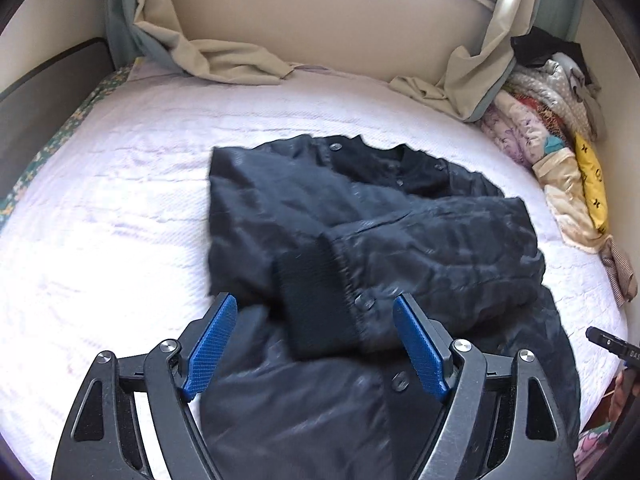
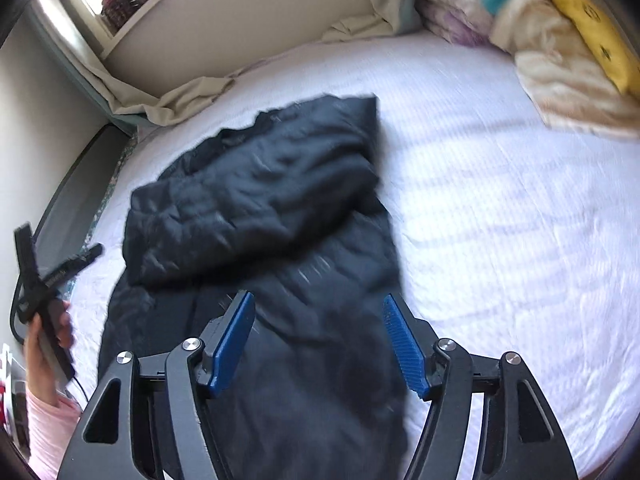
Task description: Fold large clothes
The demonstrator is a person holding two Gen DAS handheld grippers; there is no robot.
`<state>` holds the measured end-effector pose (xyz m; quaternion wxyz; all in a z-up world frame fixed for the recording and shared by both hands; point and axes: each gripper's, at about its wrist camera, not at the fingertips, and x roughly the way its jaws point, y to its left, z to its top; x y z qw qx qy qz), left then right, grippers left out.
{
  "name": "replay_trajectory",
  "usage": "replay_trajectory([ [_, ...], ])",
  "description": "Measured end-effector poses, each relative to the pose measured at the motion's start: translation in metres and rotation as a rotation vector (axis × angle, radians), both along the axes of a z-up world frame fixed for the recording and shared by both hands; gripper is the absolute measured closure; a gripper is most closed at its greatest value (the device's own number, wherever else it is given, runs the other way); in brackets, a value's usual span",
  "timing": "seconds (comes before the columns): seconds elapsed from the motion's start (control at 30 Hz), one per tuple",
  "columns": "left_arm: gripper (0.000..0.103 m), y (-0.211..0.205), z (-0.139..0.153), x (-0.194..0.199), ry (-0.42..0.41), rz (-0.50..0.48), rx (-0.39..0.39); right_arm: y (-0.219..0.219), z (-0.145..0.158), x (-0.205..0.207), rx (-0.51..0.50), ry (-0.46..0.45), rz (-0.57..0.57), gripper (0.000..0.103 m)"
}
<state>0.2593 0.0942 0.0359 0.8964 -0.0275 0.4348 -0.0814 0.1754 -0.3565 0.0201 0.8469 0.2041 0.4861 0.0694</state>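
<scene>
Overhead, pale bed [image 1: 120,200] holds dark jacket [image 1: 360,220]; curtains [image 1: 224,60] drape behind.

Open bed [image 1: 120,208] surface lies left of the jacket [image 1: 360,220] and, in the right wrist view, right of it. Piled laundry [image 1: 552,140] blocks the right edge; draped curtains [image 1: 224,56] obstruct the far edge.

Jacket [image 1: 304,216] was black with a faint sheen, its ribbed cuff [image 1: 316,300] matte black, snap buttons dark. Bedspread [image 1: 120,200] was pale lilac-white with fine woven ridges. Gripper pads [image 1: 210,346] were blue with cross-hatched texture on black frames. Curtain [image 1: 224,60] was beige, edged grey-green. Bedding pile [image 1: 552,132] mixed purple florals, cream, teal and grey dots; cushion [image 1: 592,184] yellow with black marks. Sleeve [image 2: 44,436] was pink.
</scene>
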Motion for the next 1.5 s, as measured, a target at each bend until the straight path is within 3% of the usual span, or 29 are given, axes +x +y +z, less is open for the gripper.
replay_trajectory([
  [0.13, 0.019, 0.024, -0.01, -0.02, 0.094, 0.018, 0.013, -0.016, -0.018, -0.004, 0.118, 0.072, 0.0, 0.038],
  [0.27, 0.019, 0.051, -0.029, -0.052, 0.191, 0.036, 0.037, -0.019, -0.024, -0.01, 0.148, 0.095, 0.011, 0.038],
  [0.6, 0.022, 0.081, -0.08, -0.114, 0.412, 0.06, -0.198, -0.013, -0.045, -0.039, 0.171, 0.183, 0.044, 0.038],
  [0.73, 0.023, 0.08, -0.092, -0.124, 0.456, 0.043, -0.265, -0.012, -0.056, -0.054, 0.175, 0.221, 0.045, 0.038],
  [0.93, 0.025, 0.079, -0.098, -0.135, 0.465, 0.025, -0.292, -0.015, -0.074, -0.071, 0.269, 0.257, 0.051, 0.038],
  [1.1, 0.026, 0.069, -0.101, -0.14, 0.462, 0.0, -0.262, -0.01, -0.082, -0.083, 0.365, 0.267, 0.067, 0.038],
  [1.2, 0.032, 0.064, -0.101, -0.143, 0.461, -0.006, -0.272, 0.002, -0.081, -0.086, 0.363, 0.268, 0.123, 0.038],
  [1.3, 0.048, 0.067, -0.103, -0.145, 0.471, -0.008, -0.34, 0.013, -0.084, -0.086, 0.423, 0.291, 0.173, 0.04],
  [1.37, 0.065, 0.07, -0.104, -0.145, 0.482, -0.011, -0.394, 0.018, -0.085, -0.084, 0.428, 0.294, 0.187, 0.05],
  [1.4, 0.069, 0.07, -0.104, -0.144, 0.485, -0.015, -0.416, 0.018, -0.085, -0.083, 0.432, 0.295, 0.192, 0.054],
  [1.47, 0.075, 0.068, -0.103, -0.144, 0.479, -0.02, -0.438, 0.02, -0.085, -0.08, 0.44, 0.293, 0.198, 0.074],
  [1.5, 0.077, 0.068, -0.101, -0.145, 0.471, -0.026, -0.44, 0.022, -0.083, -0.079, 0.442, 0.282, 0.202, 0.076],
])
